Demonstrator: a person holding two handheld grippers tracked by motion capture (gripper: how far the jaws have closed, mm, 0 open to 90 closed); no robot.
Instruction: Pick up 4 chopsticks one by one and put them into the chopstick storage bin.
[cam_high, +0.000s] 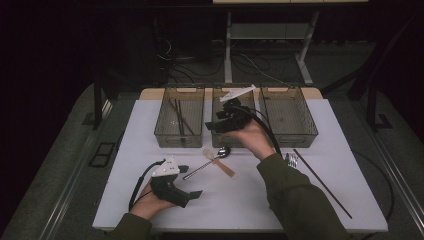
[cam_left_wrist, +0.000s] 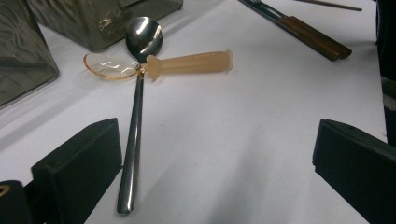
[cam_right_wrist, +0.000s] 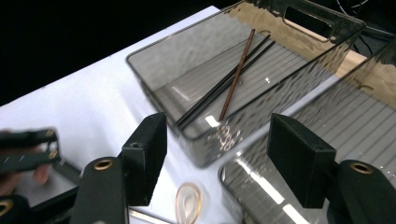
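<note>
A metal spoon (cam_high: 200, 169) lies on the white table with an amber plastic spoon (cam_high: 220, 162) crossing it near its bowl. My left gripper (cam_high: 191, 181) rests low at the front left, open, its jaws pointing at the spoons. In the left gripper view the metal spoon (cam_left_wrist: 133, 130) runs past the left jaw and the amber spoon (cam_left_wrist: 187, 63) lies beyond; nothing sits between the gripper (cam_left_wrist: 219, 154) jaws. My right gripper (cam_high: 212, 125) hovers at the front of the middle bin (cam_high: 220, 142), open and empty. In the right gripper view its jaws (cam_right_wrist: 219, 140) frame the left bin's corner.
Three smoky translucent bins stand in a row at the back: the left bin (cam_high: 165, 135) holds dark and brown chopsticks (cam_right_wrist: 233, 70), the right bin (cam_high: 310, 135) looks bare. Wooden-handled cutlery (cam_high: 291, 160) and a long chopstick (cam_high: 322, 182) lie at the right.
</note>
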